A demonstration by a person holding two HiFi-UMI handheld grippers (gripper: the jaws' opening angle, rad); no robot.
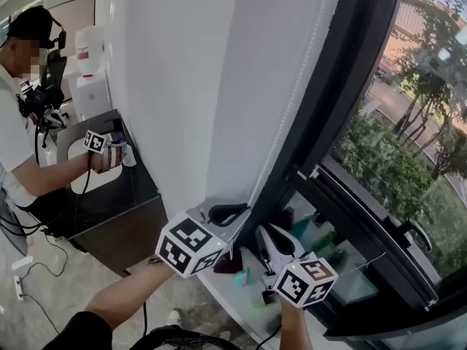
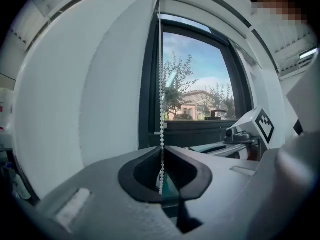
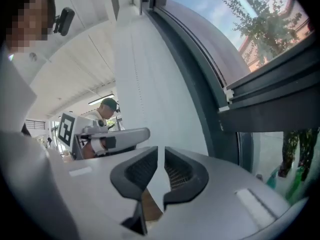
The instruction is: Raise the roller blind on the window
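The left grey tool [image 2: 161,149] clamps the thin white bead chain [image 2: 161,84], likely to haul the white fabric roller blind [image 1: 182,86] up; the right grey tool [image 3: 161,156], narrowly parted, grips nothing

roller blind [image 1: 263,71]: white | bead chain [image 2: 161,84]: white | window frame [image 1: 350,86]: dark grey (nearly black) | marker cube [image 1: 191,245]: black-and-white squares
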